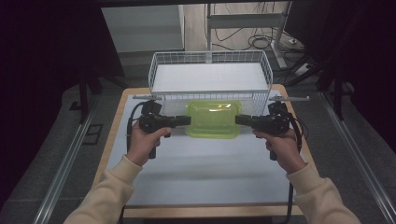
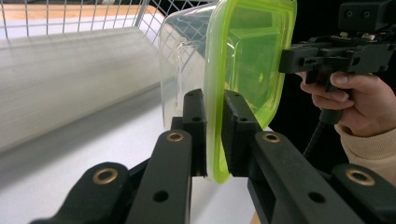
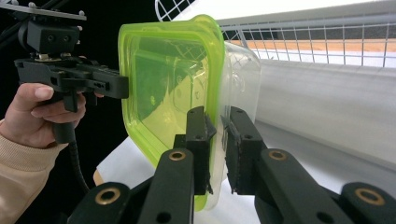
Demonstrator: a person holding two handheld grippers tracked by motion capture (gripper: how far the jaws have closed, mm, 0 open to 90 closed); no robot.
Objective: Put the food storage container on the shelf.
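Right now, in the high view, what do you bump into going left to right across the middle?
Left hand → left gripper → green-lidded container → right gripper → right hand.

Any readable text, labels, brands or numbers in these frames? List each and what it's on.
None readable.
Container with green lid: faint moulded relief shows in the lid in the right gripper view, too blurred to read as text.
Wire basket: no label.
Left tool and right tool: plain black jaws with brass rivets, no markings.
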